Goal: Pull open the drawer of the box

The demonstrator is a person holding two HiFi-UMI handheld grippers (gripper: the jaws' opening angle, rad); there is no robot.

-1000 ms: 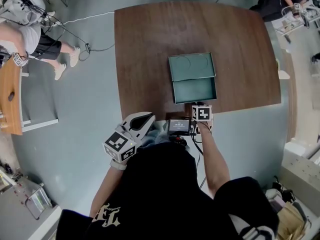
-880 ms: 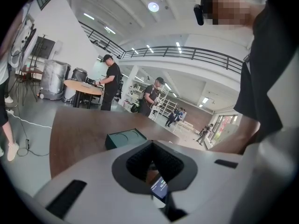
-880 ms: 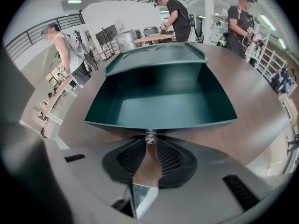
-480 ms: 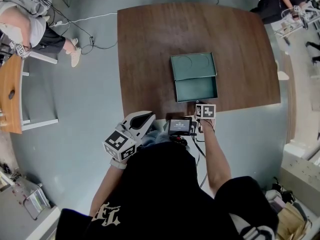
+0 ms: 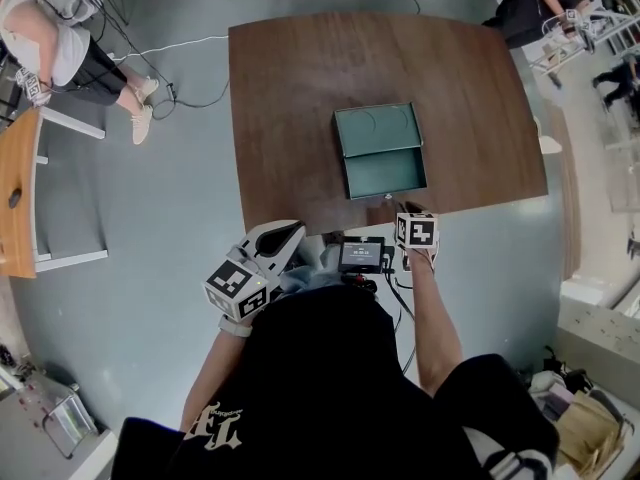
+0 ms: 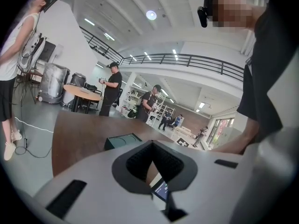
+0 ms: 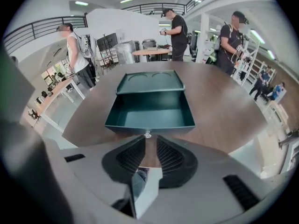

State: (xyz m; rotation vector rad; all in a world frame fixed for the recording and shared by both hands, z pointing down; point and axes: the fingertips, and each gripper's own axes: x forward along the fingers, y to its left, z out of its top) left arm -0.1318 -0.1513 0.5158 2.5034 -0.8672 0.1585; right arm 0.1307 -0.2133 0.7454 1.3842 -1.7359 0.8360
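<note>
**Drawer well out, knob at the jaw tips: any further pull must be straight**

The right gripper (image 7: pixel 148 143) has its jaws only a little apart. The narrow slot between them shows bare tabletop, and nothing is clamped. The small metal knob (image 7: pixel 147 134) sits at the mouth of that slot, just beyond the tips, in the middle of the right gripper view. I can't tell whether it touches either tip. Behind the knob the dark green drawer (image 7: pixel 149 112) stands well out of the box (image 7: pixel 150 84) and is empty. In the head view, box and drawer sit a little right of centre on the table (image 5: pixel 290 88), with the drawer front near the table's lower edge.

From where I stand the opening looks largely done. If more travel is wanted, I'd close squarely on the knob first, since it is small and rounded and the jaws could slip off it. Then I'd pull slowly and level, straight back along the drawer's sides toward the lower edge of the frame. Nothing is holding the box, so a quick tug might drag the whole thing along or bring the drawer right out. It would be better to stop short of that.

The left gripper (image 6: pixel 152 143) is no help where it is. Its tips are together on nothing, and it is held off the table at the lower left of the head view. Resting it on the box lid to steady it seems sensible.
</note>
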